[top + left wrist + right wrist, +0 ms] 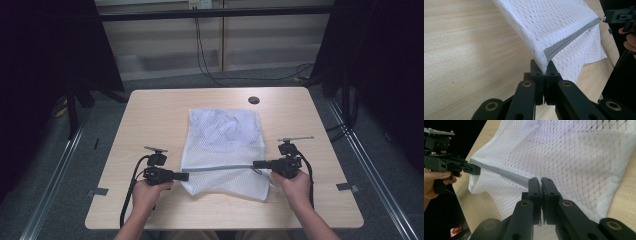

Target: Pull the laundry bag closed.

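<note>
A white mesh laundry bag with something pale inside lies on the wooden table. Its grey zipper strip runs taut between my two grippers, lifted a little off the table near the bag's front end. My left gripper is shut on the left end of the strip; in the left gripper view the jaws pinch the bag's corner at the zipper strip. My right gripper is shut on the right end, and the right gripper view has its tips closed on the zipper strip over the mesh.
A small black round grommet sits in the table near its far edge. Cables hang down behind the table to the floor. Metal rails run along the floor on both sides. Bare tabletop lies left and right of the bag.
</note>
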Demonstrator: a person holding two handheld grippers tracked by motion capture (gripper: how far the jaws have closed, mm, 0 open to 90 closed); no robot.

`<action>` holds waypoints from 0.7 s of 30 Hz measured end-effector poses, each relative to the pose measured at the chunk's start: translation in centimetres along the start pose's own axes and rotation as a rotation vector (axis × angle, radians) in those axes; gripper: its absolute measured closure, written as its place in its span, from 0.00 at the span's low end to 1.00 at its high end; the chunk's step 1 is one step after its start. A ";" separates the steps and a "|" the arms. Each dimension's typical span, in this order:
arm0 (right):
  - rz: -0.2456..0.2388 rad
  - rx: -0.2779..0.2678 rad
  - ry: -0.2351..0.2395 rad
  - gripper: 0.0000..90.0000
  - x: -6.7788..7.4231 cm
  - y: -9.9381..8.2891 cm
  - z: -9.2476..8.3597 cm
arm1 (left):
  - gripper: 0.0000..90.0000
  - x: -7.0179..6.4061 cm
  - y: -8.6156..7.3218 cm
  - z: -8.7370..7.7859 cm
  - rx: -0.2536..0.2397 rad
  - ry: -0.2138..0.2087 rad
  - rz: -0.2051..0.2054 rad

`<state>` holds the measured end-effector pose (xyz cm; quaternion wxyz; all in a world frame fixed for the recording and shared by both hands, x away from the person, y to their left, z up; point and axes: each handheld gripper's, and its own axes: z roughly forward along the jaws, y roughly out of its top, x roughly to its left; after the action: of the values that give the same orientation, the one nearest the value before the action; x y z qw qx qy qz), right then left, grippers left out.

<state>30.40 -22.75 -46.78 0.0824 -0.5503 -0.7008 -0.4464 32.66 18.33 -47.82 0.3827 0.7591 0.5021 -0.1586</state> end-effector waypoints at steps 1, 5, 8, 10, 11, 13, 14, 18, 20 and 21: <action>0.000 -0.001 0.000 0.97 0.0 0.0 0.0 | 0.99 0.0 0.0 0.0 -0.001 -0.001 0.000; 0.008 -0.008 -0.003 0.97 -0.1 0.0 -0.1 | 0.99 0.0 0.0 0.0 -0.003 0.001 0.000; 0.007 -0.006 -0.001 0.97 -0.1 0.0 -0.1 | 0.99 0.0 0.0 0.0 0.000 0.006 0.006; 0.006 -0.003 0.000 0.97 -0.1 0.0 -0.1 | 0.99 0.0 0.0 0.0 -0.002 0.007 0.004; 0.004 -0.002 -0.002 0.97 -0.1 0.0 -0.1 | 0.99 0.0 0.0 -0.1 -0.003 0.008 0.004; 0.002 -0.001 -0.004 0.97 -0.1 0.0 -0.1 | 0.99 0.0 0.0 0.0 -0.006 0.006 0.000; -0.001 -0.002 -0.018 0.97 -0.2 0.0 -0.2 | 0.99 -0.1 0.0 0.0 -0.016 0.004 -0.019; 0.007 -0.004 -0.009 0.97 -0.3 0.0 -0.4 | 0.99 -0.1 0.0 0.0 -0.015 -0.005 -0.020; 0.011 -0.003 -0.007 0.97 -0.3 0.0 -0.3 | 0.99 -0.1 0.0 0.0 -0.020 -0.004 -0.027; 0.011 -0.004 -0.007 0.97 -0.3 0.0 -0.3 | 0.99 0.0 0.0 -0.1 -0.016 -0.003 -0.022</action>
<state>30.35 -23.19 -46.76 0.0814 -0.5558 -0.6972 -0.4453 32.62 18.36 -47.76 0.3877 0.7504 0.5110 -0.1599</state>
